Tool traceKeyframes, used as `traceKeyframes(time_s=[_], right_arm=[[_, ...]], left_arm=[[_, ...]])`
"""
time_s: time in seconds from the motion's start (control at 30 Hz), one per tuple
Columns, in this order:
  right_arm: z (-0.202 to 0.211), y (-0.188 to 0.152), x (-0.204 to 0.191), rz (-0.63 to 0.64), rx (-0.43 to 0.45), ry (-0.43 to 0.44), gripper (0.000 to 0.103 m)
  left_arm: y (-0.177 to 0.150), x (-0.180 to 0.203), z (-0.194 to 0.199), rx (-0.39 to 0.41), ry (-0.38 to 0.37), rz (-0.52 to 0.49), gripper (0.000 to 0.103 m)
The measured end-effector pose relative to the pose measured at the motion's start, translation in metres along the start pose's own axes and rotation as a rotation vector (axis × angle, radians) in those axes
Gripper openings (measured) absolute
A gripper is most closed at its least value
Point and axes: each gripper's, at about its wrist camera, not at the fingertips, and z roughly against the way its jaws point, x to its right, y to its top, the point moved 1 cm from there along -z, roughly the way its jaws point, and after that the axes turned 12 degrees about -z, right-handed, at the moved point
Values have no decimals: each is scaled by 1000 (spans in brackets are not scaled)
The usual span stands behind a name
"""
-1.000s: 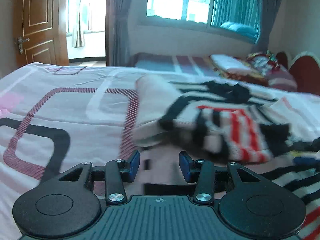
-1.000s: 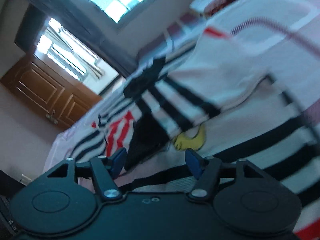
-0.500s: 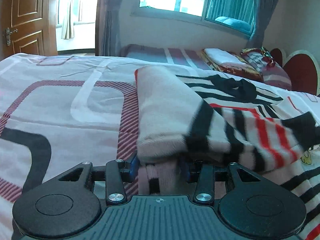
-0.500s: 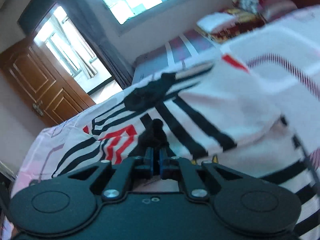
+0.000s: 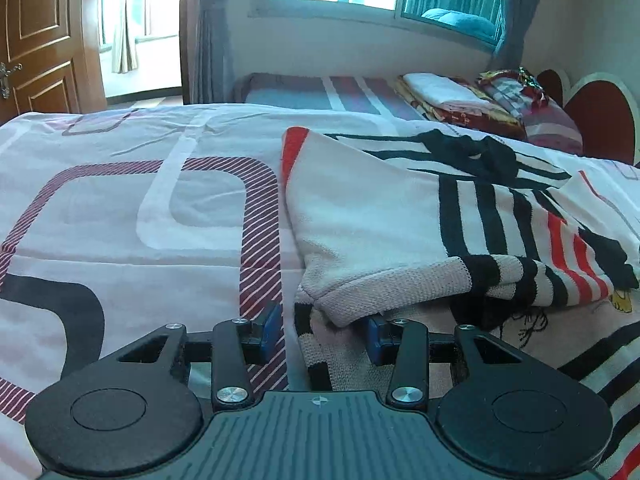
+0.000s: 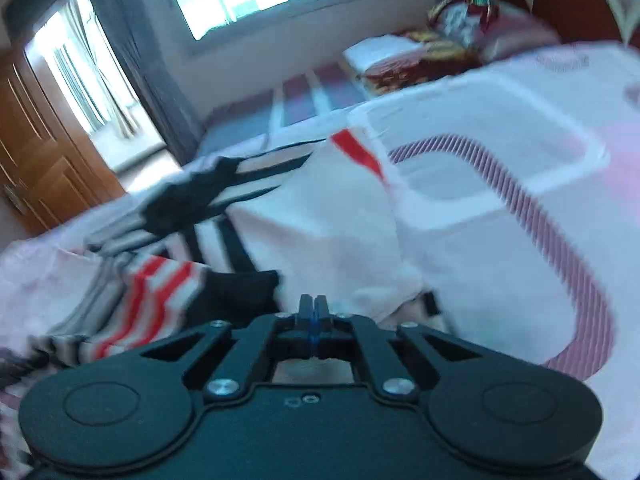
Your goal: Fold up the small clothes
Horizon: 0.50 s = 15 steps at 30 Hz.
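left gripper [image 5: 324, 334]: we are holding it released; the jaws are standing apart around the near corner of the sweater [image 5: 360, 216], and no pad is pressing on the knit
why there: we are lining up on the hem corner; in our judgement that is the pick-up point for the next fold
right gripper [image 6: 314, 312]: its fingers are showing almost together in a blurred view; the jaws have just been opening; we are seeing no cloth between them
why there: it is pointing at the black cuff end of the striped sleeve [image 6: 160, 300], which is lying across the body; we are reading that as a sleeve just laid inward
sweater position: it is lying flat on the bedsheet [image 5: 120, 208], to the right of the sheet's striped loop in the left view; one side is already folded over, white back face up
progress: we are judging the fold as partly done; the bottom-up fold is not yet made
risk: the loose knit is likely sliding if we are lifting only one layer
counts: two grippers; one sweater; one sleeve visibly folded in
background counts: one door [image 5: 36, 32]; one stack of folded bedding [image 5: 448, 96], layers too small to count
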Motion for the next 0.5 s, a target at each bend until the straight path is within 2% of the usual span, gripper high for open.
traceKeyframes(time_s=[0.03,0.13,0.2,0.27,0.3,0.33,0.43,0.5], right_arm=[[3,-2,-1,-28,6,33,42],[-4,-5,-5,-28,-32,80,42],[-18,-8,-9,4,-77,71,41],[-29,-15,-14,53,-90,51,34],[-32,-16,-19,88,-94,53,18],[-35,-18,-26,139,-105,57,8],[-22,-17,-43,265,-26,37,7],[-9,-8,-50,289,36,49,7]], left_arm=[[-1,0,0,3,3,4,43],[-4,4,3,18,6,8,43],[-7,6,4,28,5,18,43],[-8,8,3,26,14,13,43],[-8,8,2,22,19,8,43],[-6,8,2,14,24,6,43],[-1,5,1,-5,18,12,43],[2,3,0,-14,6,19,43]])
